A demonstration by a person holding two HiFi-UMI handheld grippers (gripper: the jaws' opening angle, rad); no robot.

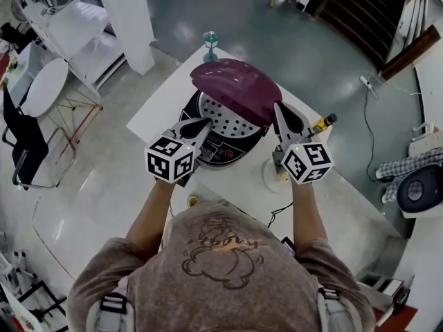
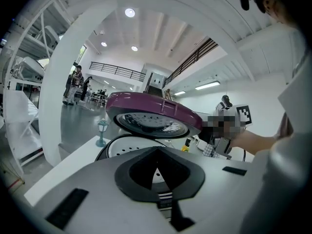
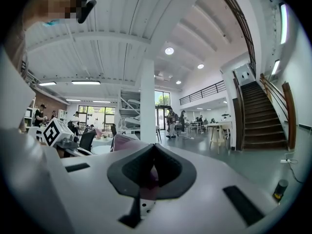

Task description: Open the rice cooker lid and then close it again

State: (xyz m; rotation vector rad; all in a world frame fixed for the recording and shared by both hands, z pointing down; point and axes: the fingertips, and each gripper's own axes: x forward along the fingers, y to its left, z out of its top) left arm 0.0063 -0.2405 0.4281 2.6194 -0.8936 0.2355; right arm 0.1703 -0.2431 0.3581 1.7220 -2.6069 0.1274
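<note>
A small teal lamp ornament point(image 1: 210, 40) stands at the far corner of the table point(image 1: 156, 113), clear of the work. Next comes my left gripper point(image 1: 203, 124) with its jaws pressed together and nothing between them. Its tips hang over the front-left rim of the rice cooker point(image 1: 223, 147), lower than the lid and apart from it.

The cooker sits mid-table, rather nearer the far-left edge. Its purple lid point(image 1: 235, 85) stands half raised, hinged on the far side, with the free edge turned toward me. The perforated inner plate point(image 1: 225, 120) lies bare beneath it.

My right gripper point(image 1: 279, 108) is also closed tight and pinches nothing. Its tip sits at the right end of the lid's front rim, and I cannot tell from above whether it touches the rim or sits just under it. The right gripper view shows purple directly ahead of the closed tips.

That gripper is the nearer of my two, so I judge it carries the lid. The hinge line runs left to right along the cooker's far side. The push should therefore go up and away from me to finish opening, then down and toward me to close.

A closed tip on a rounded rim could slip off sideways — I would keep it square to the edge. A yellow-and-black object point(image 1: 322, 122) lies by the table's right edge, out of the way.
</note>
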